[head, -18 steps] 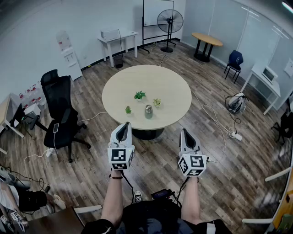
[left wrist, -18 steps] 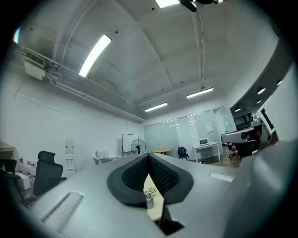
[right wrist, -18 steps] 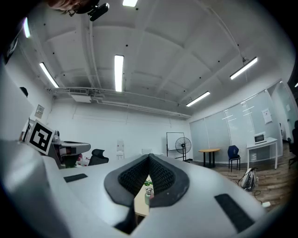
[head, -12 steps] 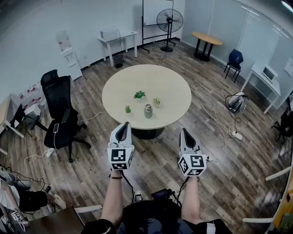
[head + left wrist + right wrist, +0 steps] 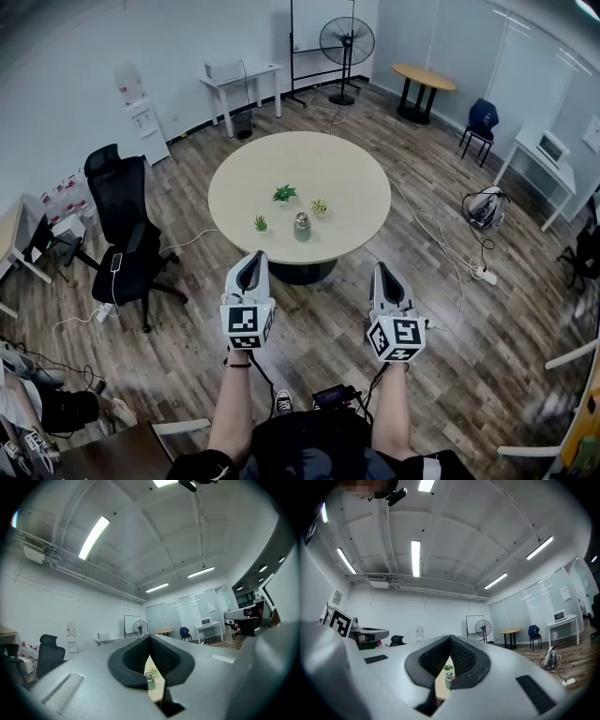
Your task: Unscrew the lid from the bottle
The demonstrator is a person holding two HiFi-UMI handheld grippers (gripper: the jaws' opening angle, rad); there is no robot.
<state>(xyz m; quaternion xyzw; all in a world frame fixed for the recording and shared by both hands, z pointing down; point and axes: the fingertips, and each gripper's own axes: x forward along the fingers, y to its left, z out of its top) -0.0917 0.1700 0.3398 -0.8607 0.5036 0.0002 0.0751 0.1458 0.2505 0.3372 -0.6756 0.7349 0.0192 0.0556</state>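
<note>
The left tool (image 5: 251, 263) and right tool (image 5: 382, 273) hover pinched shut and empty, short of the round beige bench (image 5: 234, 187), where the small silver lidded bottle (image 5: 302, 226) stands among three green plants (image 5: 285, 194) (ceiling strip lights (image 5: 93, 537) show only in gripper views).

The small steel bottle (image 5: 302, 228) stands upright, lid (image 5: 302, 218) on, on the round table (image 5: 281, 159).
</note>
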